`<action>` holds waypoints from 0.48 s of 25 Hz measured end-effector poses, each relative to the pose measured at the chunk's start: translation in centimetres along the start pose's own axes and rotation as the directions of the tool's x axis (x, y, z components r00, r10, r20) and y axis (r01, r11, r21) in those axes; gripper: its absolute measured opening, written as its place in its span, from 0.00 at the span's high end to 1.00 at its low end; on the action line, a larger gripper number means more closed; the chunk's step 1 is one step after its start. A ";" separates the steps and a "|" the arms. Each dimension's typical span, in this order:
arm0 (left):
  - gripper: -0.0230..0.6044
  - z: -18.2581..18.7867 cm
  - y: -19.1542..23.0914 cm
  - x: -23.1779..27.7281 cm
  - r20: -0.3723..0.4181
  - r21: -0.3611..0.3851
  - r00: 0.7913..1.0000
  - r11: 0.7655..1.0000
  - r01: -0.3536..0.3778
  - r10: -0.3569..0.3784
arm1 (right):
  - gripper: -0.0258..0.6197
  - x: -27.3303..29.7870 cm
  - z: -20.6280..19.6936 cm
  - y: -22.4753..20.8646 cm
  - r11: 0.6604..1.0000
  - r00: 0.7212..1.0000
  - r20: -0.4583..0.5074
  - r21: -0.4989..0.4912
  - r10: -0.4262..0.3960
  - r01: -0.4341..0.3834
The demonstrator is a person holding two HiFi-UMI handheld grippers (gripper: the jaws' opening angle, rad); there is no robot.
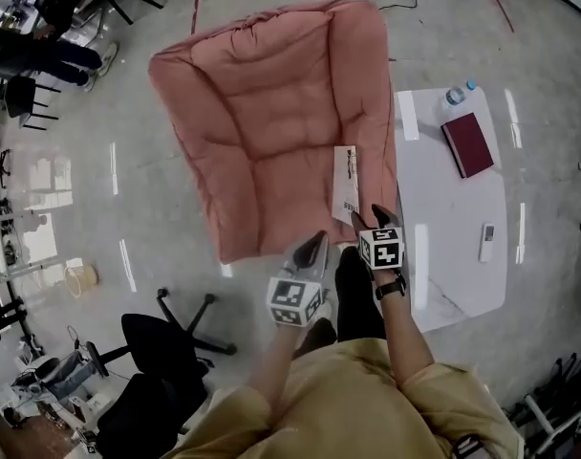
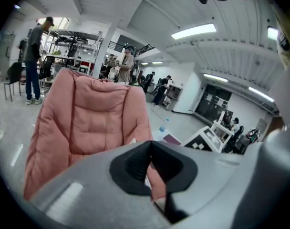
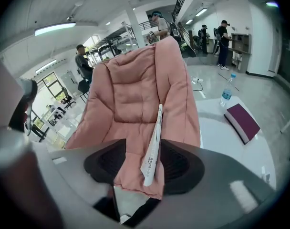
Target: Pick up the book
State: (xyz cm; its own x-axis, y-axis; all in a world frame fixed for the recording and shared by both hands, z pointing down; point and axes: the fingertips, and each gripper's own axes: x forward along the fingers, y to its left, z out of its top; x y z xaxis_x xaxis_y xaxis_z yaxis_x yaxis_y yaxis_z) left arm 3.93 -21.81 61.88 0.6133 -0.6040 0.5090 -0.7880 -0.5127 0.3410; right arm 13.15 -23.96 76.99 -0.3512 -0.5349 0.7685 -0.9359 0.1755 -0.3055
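A thin white book (image 1: 346,185) (image 3: 153,147) lies along the right side of the seat of a pink padded chair (image 1: 271,113) (image 3: 130,94) (image 2: 88,118). A maroon book (image 1: 467,144) (image 3: 243,120) (image 2: 172,139) lies flat on the white table (image 1: 453,218) to the right. My right gripper (image 1: 372,220) (image 3: 147,149) is open just short of the white book's near end, which shows in the gap between its jaws without touching them. My left gripper (image 1: 312,247) (image 2: 150,144) is shut on nothing, at the chair's near edge.
A water bottle (image 1: 458,93) (image 3: 225,95) stands at the table's far end and a white remote (image 1: 486,242) lies near its right edge. A black office chair (image 1: 166,342) is at the lower left. People and workbenches are far behind the pink chair.
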 end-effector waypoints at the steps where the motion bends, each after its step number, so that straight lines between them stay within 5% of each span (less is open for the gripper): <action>1: 0.96 -0.3 0.5 0.5 -0.009 -0.010 1.000 1.000 -0.006 0.006 | 0.59 1.3 -0.2 -0.3 1.000 1.000 -0.013 0.001 0.001 -0.001; 12: 0.96 -4.1 5.4 1.7 -0.095 -0.095 0.992 0.992 -0.086 0.077 | 0.55 10.5 -1.9 -1.4 1.000 0.991 -0.131 -0.007 -0.012 0.011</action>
State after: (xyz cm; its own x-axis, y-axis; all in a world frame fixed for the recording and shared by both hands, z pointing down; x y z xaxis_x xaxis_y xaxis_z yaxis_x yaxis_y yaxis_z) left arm 0.55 -23.10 67.84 0.5428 -0.5806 0.6069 -0.8394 -0.3984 0.3696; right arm 10.72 -28.21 86.57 -0.3404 -0.4237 0.8394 -0.9400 0.1748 -0.2929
